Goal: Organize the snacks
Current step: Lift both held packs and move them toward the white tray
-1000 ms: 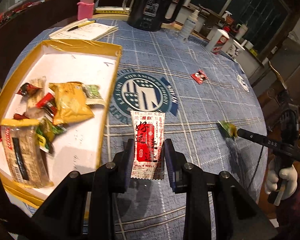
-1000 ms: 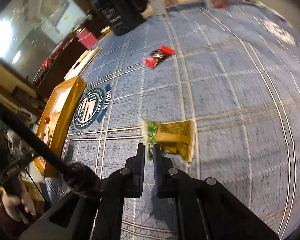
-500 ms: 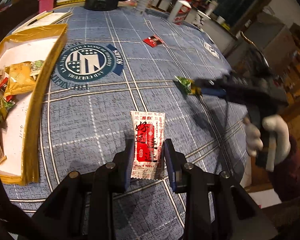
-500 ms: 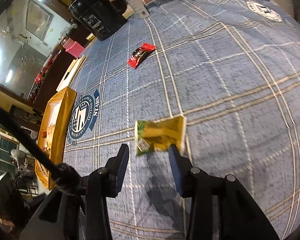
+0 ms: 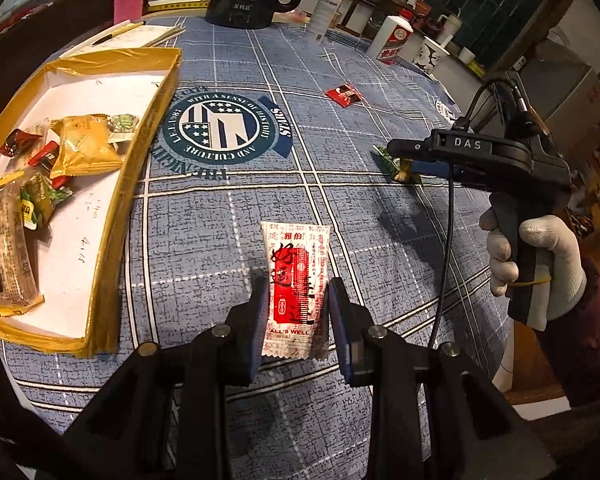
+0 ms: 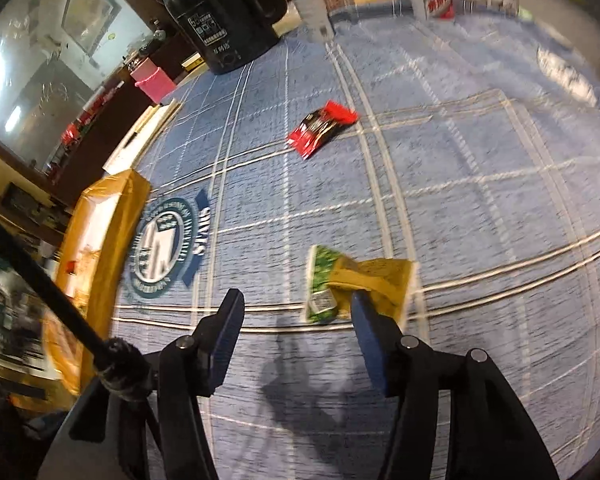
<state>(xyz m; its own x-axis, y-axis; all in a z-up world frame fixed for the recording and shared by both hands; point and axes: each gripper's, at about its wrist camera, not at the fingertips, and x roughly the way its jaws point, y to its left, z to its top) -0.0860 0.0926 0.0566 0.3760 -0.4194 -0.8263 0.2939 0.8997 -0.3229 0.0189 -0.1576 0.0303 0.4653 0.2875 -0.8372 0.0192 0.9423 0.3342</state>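
White-and-red sachet (image 5: 296, 286) in left tongs (image 5: 298, 312)

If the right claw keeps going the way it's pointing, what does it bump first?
Probably the green-and-gold snack packet lying on the blue tablecloth. It sits just ahead of the right gripper, whose jaws are opening, nearer its right finger. Depth is unclear.

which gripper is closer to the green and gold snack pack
Right. The right gripper is at the green and gold pack, one finger over it, opening, nothing between its fingers. The left gripper is farther back, holding the white and red packet.
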